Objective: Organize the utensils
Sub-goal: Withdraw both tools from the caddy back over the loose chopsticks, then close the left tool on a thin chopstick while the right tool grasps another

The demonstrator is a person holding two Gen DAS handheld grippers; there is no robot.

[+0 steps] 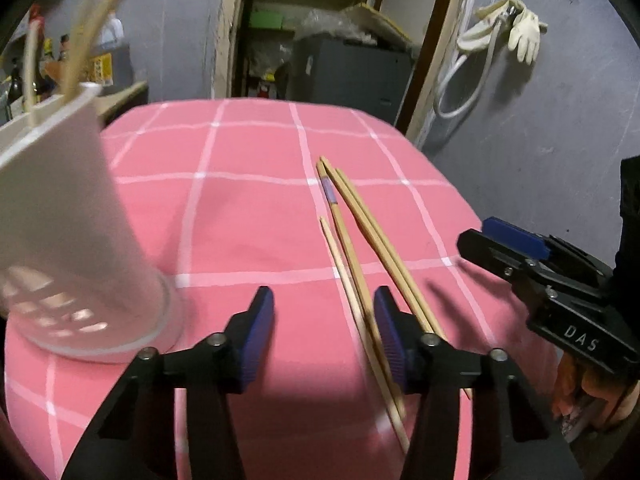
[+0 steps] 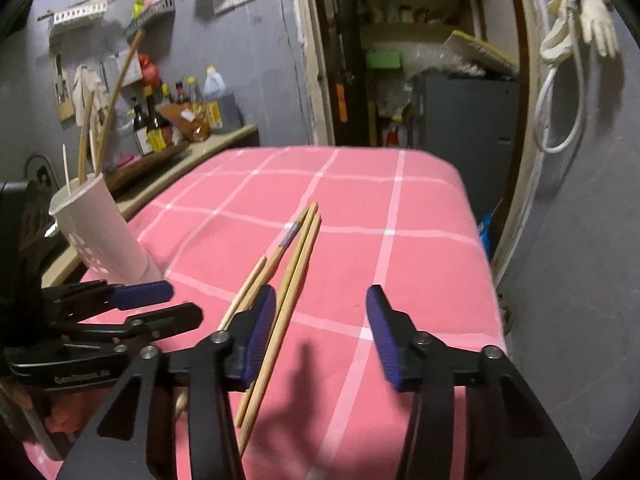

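Note:
Several wooden chopsticks (image 1: 360, 236) lie side by side on the pink checked tablecloth (image 1: 248, 208); one has a purple band. They also show in the right wrist view (image 2: 292, 264). A white perforated utensil holder (image 1: 60, 216) stands at the left with chopsticks upright in it, also seen in the right wrist view (image 2: 100, 236). My left gripper (image 1: 324, 332) is open and empty, its right finger beside the chopsticks. My right gripper (image 2: 322, 332) is open and empty, its left finger over the chopsticks. Each gripper shows in the other's view (image 1: 532, 276) (image 2: 132, 308).
A counter with bottles (image 2: 172, 120) stands left of the table. Behind the table is a doorway with a grey cabinet (image 1: 352, 72). Gloves and a hose (image 1: 516, 32) hang on the grey wall at right. The table edge drops off at right (image 2: 492, 280).

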